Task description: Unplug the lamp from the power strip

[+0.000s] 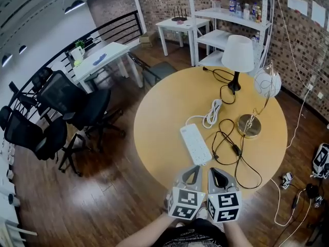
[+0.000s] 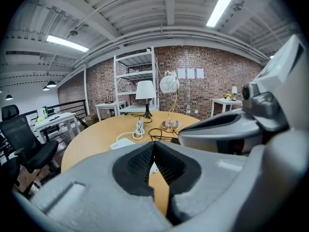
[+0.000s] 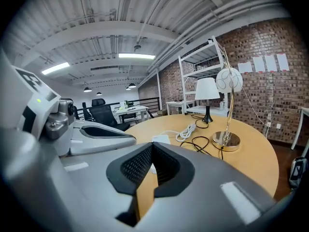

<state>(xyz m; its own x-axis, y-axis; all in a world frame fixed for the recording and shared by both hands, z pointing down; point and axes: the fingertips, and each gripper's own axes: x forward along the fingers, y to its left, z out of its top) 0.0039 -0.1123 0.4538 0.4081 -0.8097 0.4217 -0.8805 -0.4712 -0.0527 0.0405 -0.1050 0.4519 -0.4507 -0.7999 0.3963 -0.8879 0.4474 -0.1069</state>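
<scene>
A white power strip (image 1: 196, 143) lies on the round wooden table (image 1: 159, 117), with its white cable coiled (image 1: 212, 112) behind it. A black plug (image 1: 214, 156) sits at the strip's near right end. Its black cord (image 1: 232, 144) loops toward a brass lamp base (image 1: 249, 126) carrying a globe shade (image 1: 268, 82). A white-shade lamp (image 1: 238, 53) stands farther back. My left gripper (image 1: 195, 168) and right gripper (image 1: 216, 170) hover side by side over the near table edge, just short of the strip. Both are shut with nothing in them. The strip (image 2: 123, 142) shows past the left gripper (image 2: 153, 144), and the strip (image 3: 161, 139) past the right gripper (image 3: 152, 147).
Black office chairs (image 1: 61, 112) stand to the left on the wooden floor. A white shelf unit (image 1: 231, 19) and small white tables (image 1: 182, 24) line the brick wall behind. Loose cables and gear (image 1: 308, 189) lie on the floor to the right.
</scene>
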